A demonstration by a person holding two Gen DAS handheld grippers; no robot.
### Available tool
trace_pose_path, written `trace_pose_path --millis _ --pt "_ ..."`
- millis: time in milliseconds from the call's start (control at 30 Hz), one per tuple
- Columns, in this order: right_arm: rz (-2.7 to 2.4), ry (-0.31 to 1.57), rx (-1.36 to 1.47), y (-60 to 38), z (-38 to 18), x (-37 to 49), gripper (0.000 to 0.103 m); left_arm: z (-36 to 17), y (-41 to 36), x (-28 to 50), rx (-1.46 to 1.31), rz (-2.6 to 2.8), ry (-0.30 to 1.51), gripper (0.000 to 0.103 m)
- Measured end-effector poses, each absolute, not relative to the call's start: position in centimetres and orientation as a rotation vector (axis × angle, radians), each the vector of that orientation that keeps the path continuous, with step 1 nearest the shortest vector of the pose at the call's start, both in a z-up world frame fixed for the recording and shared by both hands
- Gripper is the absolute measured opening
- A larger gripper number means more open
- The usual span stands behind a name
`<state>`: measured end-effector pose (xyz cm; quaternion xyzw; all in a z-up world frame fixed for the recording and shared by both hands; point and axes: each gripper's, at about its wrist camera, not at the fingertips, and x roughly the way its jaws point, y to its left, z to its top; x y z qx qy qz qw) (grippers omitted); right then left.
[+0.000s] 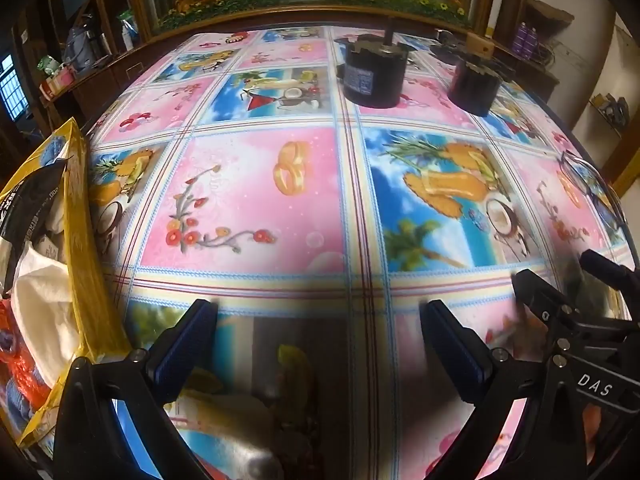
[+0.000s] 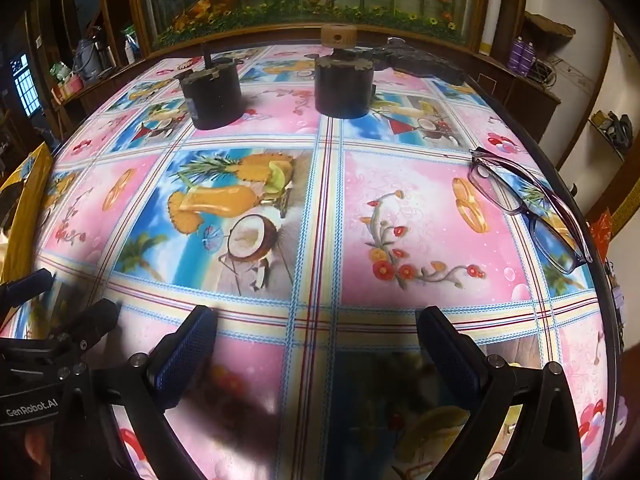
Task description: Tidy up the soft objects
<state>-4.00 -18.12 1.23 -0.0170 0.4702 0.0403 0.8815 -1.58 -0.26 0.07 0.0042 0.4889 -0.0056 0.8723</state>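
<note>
We see the soft objects bunched inside a yellow bag (image 1: 80,216) at the left edge of the table. A white cloth (image 1: 44,300) lies crumpled on top, an orange-red soft item (image 1: 20,356) sits below it, and a black printed packet (image 1: 28,208) is tilted against the bag's upper part. The bag gapes open, its rim sagging.

Two squat black metal cylinders (image 2: 212,92) (image 2: 344,84) are standing side by side at the far end of the glossy fruit-printed tablecloth (image 2: 320,240). Purple-framed plastic eyeglasses (image 2: 524,204) are lying near its right edge. A yellow plastic bag (image 1: 80,240) is sitting at the left edge, holding a white soft cloth (image 1: 44,304).
</note>
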Motion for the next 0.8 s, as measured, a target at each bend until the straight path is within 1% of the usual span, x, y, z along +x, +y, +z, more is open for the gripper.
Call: trace_pose_path --millis 467,567,800 --pt "0.054 0.968 -0.020 -18.4 1.5 -4.2 0.102 0.1 -0.4 -1.9 0.011 -0.022 1.013 0.103" --pt "0.051 0.965 -0.020 -18.5 1.4 -4.2 0.102 -0.1 -0.3 -0.8 0.013 -0.028 0.946 0.103" --pt "0.051 0.963 -0.020 -18.6 1.4 -4.1 0.102 0.0 -0.2 -0.4 0.010 -0.023 0.947 0.103"
